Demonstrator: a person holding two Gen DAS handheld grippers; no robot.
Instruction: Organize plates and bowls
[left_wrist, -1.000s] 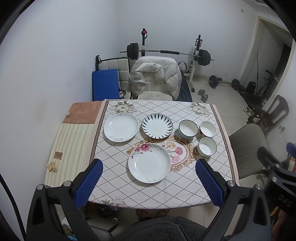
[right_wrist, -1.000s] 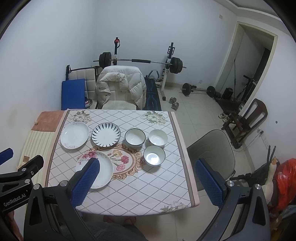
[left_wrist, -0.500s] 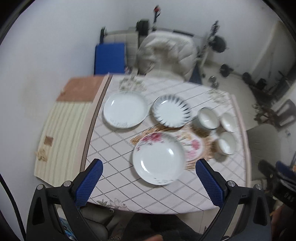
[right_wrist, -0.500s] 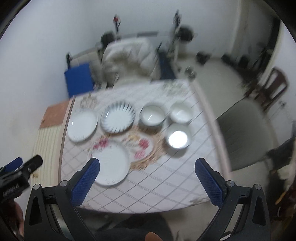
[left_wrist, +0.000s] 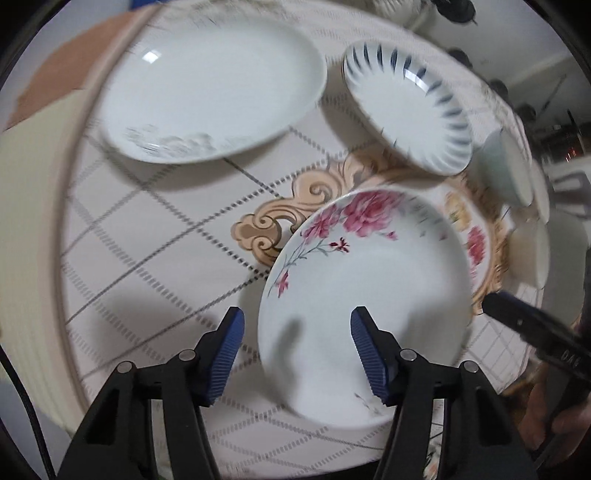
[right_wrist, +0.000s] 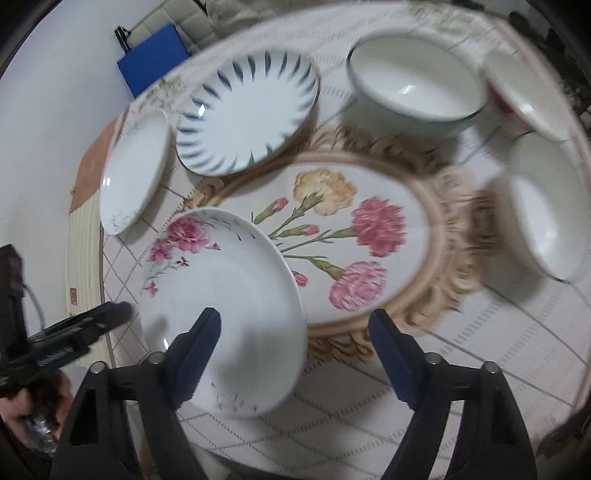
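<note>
A white plate with pink flowers (left_wrist: 369, 295) (right_wrist: 221, 295) lies at the near middle of the table. My left gripper (left_wrist: 297, 321) hovers over its left rim, jaws closing, with the rim between them and no pad touching. My right gripper (right_wrist: 295, 321) straddles its right rim, jaws also closing, without contact. Behind it sit a plain white plate (left_wrist: 207, 85) (right_wrist: 133, 173) and a blue-striped plate (left_wrist: 406, 107) (right_wrist: 247, 110). Three white bowls stand to the right: a dark-rimmed one (right_wrist: 413, 81), one at the far right (right_wrist: 524, 92) and a nearer one (right_wrist: 543, 218).
The tablecloth (left_wrist: 147, 229) has a grid pattern and a floral medallion (right_wrist: 354, 229) in the middle. A striped beige mat (left_wrist: 29, 221) lies past the table's left edge. A blue pad (right_wrist: 155, 55) stands behind the table. The other gripper's body (right_wrist: 74, 332) shows at the left.
Both grippers have dropped from high above the table to just over the flowered plate and tipped downward. Their jaws stand narrower than before. The dishes have not moved.
</note>
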